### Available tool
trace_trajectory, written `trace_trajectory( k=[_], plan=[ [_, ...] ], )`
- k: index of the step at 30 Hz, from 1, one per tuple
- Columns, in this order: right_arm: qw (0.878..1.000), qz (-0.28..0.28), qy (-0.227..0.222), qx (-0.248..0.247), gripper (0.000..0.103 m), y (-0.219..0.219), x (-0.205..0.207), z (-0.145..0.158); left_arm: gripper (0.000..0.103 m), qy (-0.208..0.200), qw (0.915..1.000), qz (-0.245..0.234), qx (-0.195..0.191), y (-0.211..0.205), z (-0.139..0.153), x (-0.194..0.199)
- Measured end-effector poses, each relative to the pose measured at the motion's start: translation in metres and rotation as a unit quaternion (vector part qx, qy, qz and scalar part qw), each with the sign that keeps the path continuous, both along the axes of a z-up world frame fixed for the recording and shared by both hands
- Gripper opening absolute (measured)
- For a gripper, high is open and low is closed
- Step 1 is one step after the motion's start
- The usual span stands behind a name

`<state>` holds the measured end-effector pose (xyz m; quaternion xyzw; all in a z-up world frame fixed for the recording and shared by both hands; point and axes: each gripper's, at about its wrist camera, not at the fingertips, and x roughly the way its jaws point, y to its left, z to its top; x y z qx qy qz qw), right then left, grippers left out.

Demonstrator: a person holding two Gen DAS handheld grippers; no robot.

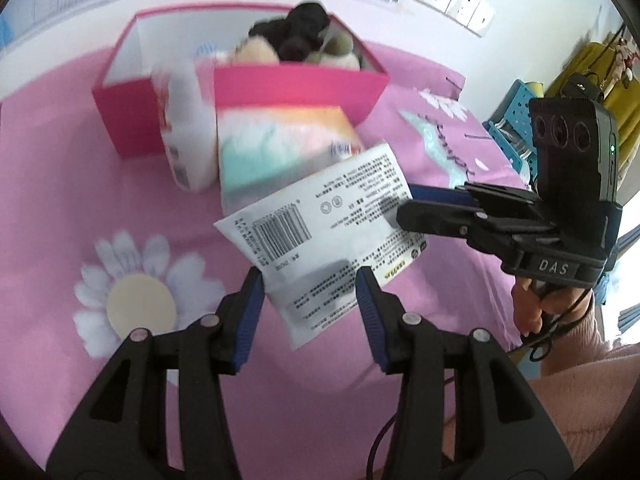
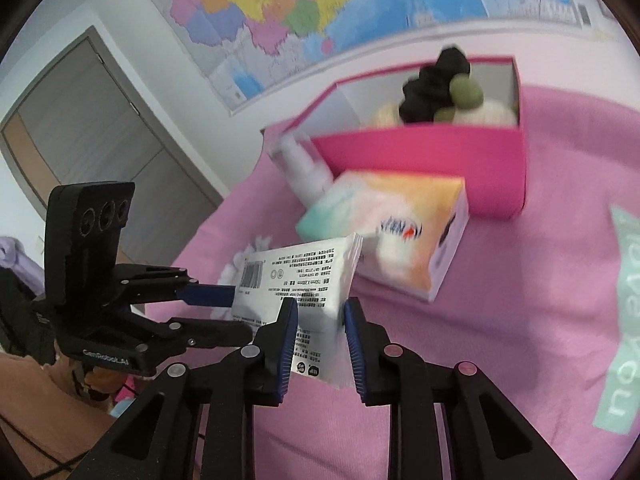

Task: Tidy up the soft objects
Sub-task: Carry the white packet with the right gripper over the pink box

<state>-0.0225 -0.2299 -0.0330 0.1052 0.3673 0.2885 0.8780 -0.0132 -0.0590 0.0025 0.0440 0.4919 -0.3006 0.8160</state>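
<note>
A flat white tissue pack (image 1: 320,216) printed with a barcode hangs above the pink bed. My left gripper (image 1: 310,280) is shut on its lower end, blue pads against both sides. My right gripper (image 1: 404,204) comes in from the right and pinches the pack's right edge. In the right wrist view the same pack (image 2: 296,268) sits between my right gripper's (image 2: 319,312) pads, with the left gripper (image 2: 240,314) reaching in from the left. Behind stands an open pink box (image 1: 296,88) (image 2: 420,160) holding black, green and cream plush balls (image 1: 296,36) (image 2: 432,84).
A pastel tissue box (image 1: 280,140) (image 2: 400,220) and an upright white wrapped pack (image 1: 188,132) (image 2: 304,168) lean against the pink box's front. The bedspread has a daisy print (image 1: 132,304). A blue crate (image 1: 516,120) stands right of the bed, a door (image 2: 92,128) to the left.
</note>
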Motion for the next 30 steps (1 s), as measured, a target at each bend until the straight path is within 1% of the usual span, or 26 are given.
trace_trajectory(
  k=[4, 10, 23, 30],
  plan=[
    [1.000, -0.010, -0.016, 0.002, 0.024, 0.000, 0.003, 0.010, 0.048, -0.028, 0.9996, -0.001, 0.005, -0.005, 0.012, 0.005],
    [0.999, -0.023, -0.037, 0.007, 0.024, -0.007, 0.004, 0.025, 0.048, -0.050, 0.9987, -0.007, 0.006, -0.008, 0.025, 0.015],
    [0.996, -0.046, -0.073, 0.008, 0.024, -0.017, 0.010, 0.048, 0.048, -0.084, 0.9964, -0.007, 0.005, -0.020, 0.046, 0.036],
    [0.995, -0.049, -0.085, 0.012, 0.024, -0.019, 0.028, 0.056, 0.048, -0.101, 0.9949, 0.000, 0.006, -0.024, 0.057, 0.054]
  ],
)
